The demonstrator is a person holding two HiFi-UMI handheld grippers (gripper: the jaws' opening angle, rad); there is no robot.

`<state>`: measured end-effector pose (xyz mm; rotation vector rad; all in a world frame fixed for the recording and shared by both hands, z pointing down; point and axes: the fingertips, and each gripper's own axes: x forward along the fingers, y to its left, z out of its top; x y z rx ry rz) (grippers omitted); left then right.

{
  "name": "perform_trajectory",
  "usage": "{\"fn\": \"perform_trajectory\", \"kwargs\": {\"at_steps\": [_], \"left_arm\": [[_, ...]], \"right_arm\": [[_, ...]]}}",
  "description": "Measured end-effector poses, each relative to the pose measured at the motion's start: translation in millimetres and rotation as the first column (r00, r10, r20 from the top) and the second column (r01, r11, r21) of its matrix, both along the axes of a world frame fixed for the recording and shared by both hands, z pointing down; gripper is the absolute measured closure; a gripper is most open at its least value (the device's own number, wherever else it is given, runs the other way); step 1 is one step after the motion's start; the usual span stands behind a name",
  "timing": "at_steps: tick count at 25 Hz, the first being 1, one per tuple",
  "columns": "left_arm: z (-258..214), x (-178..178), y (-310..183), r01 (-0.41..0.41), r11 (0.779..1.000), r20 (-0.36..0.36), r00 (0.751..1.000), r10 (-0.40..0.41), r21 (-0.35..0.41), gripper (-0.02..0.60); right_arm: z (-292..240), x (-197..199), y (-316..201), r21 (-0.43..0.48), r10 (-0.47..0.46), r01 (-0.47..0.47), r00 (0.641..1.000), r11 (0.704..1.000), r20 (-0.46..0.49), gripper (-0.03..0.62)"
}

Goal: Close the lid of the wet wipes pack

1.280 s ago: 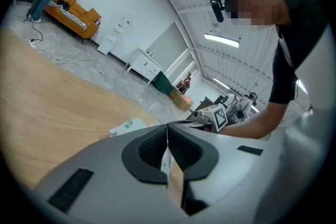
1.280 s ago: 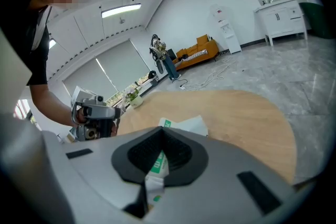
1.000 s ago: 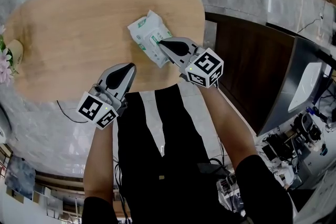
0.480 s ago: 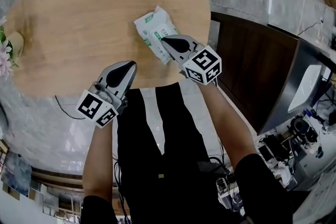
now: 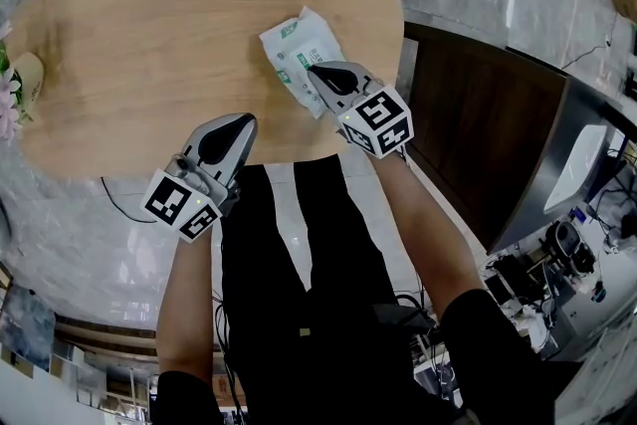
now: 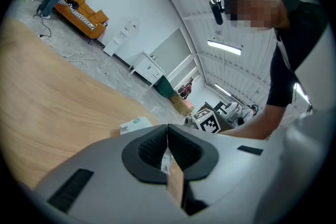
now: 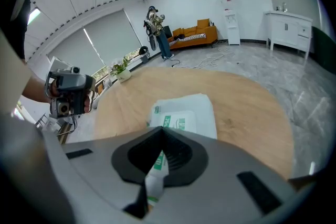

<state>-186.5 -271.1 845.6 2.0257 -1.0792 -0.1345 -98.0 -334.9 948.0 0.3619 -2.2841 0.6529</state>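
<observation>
The white wet wipes pack with green print lies on the oval wooden table, toward its right side. Its lid flap looks flat against the pack. My right gripper is shut, its tip over the pack's near end. In the right gripper view the pack sits just ahead and shows through the gap under the closed tips. My left gripper is shut and holds nothing, hovering at the table's front edge, left of the pack. In the left gripper view the pack peeks over the jaws.
A small flower pot stands at the table's far left edge. A dark wooden cabinet stands right of the table. A cable lies on the marble floor near the front edge. The right gripper's marker cube shows in the left gripper view.
The head view has drifted a little. The right gripper stays shut over the pack's near end, and the left gripper keeps its place at the table edge.
</observation>
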Motion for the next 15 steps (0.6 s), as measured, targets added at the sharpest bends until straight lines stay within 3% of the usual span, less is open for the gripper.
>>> {"fn": "perform_trajectory", "kwargs": {"at_steps": [11,15], "left_arm": [[-3.5,-8.2,0.0,0.016,1.0,-0.006,1.0,-0.015,0.002,0.565],[-4.2,-5.1,1.0,0.01,1.0,-0.012,1.0,-0.01,0.002,0.565]], "right_arm": [[7.5,-3.4,1.9,0.047,-0.1,0.109,0.98,0.993,-0.173,0.585],[8.6,-3.9,0.3,0.047,-0.092,0.102,0.98,0.994,-0.175,0.585]]}}
